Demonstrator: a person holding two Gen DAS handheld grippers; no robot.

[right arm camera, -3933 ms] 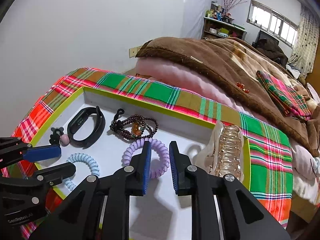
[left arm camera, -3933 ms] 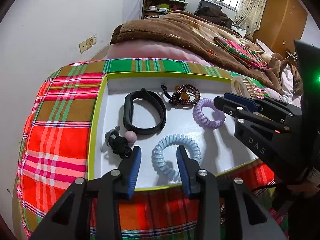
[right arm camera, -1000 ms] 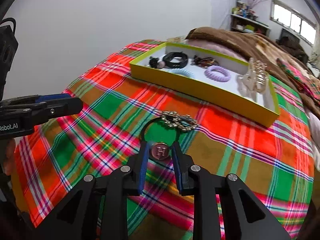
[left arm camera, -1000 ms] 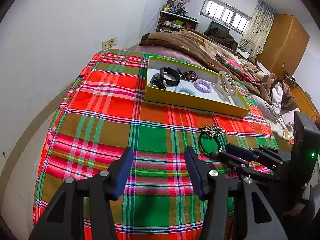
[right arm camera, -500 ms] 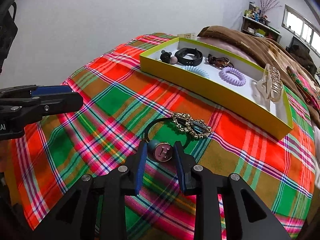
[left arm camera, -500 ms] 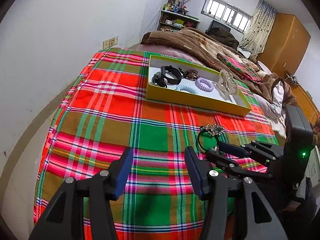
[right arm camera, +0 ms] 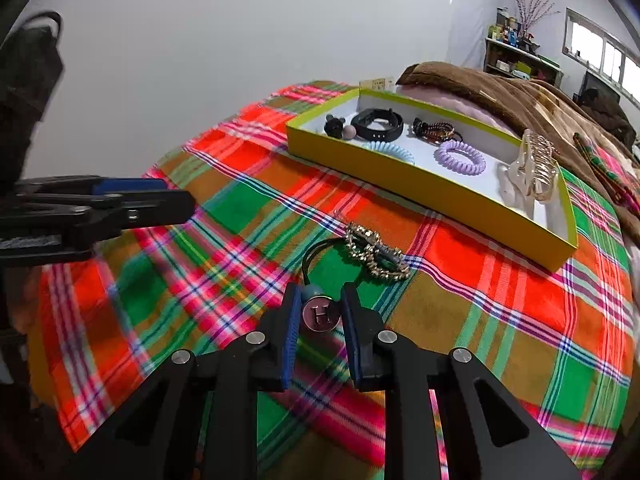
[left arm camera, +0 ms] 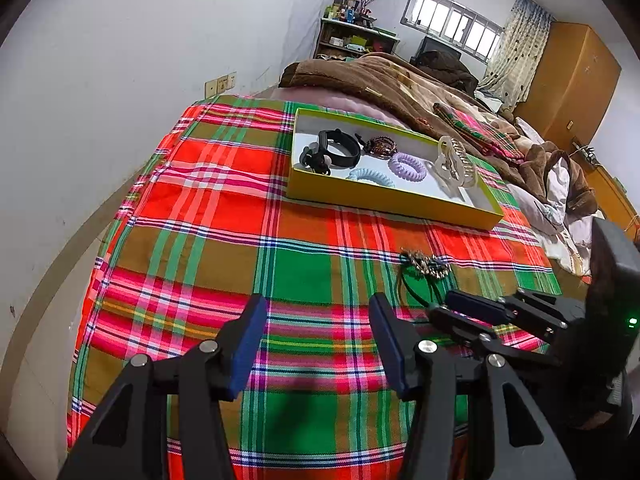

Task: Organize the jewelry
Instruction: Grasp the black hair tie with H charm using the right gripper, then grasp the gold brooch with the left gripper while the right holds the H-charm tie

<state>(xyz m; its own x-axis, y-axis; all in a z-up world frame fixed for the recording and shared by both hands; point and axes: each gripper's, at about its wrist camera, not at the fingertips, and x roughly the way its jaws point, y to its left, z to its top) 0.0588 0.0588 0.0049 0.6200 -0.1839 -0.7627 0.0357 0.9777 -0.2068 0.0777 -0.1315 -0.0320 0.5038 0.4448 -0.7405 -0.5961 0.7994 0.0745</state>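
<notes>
While the right gripper (right arm camera: pixel 320 316) jaws close around a round "H" charm (right arm camera: pixel 321 314) on a black hair tie (right arm camera: pixel 316 254), the tie lies on the plaid bed cover (right arm camera: pixel 480 320). Left gripper (left arm camera: pixel 318 344) jaws stand apart, empty. Behind sits the yellow tray (right arm camera: pixel 440 196) holding jewelry.

Woven plaid cloth (right arm camera: pixel 500 312) looks matt; the round charm (right arm camera: pixel 321 314) shines like metal; the tray (right arm camera: pixel 440 196) looks like matt card.

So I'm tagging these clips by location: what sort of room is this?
Most likely a bedroom: a rumpled brown fleece blanket on a bed, a tall orange wooden wardrobe and a curtained window.
</notes>
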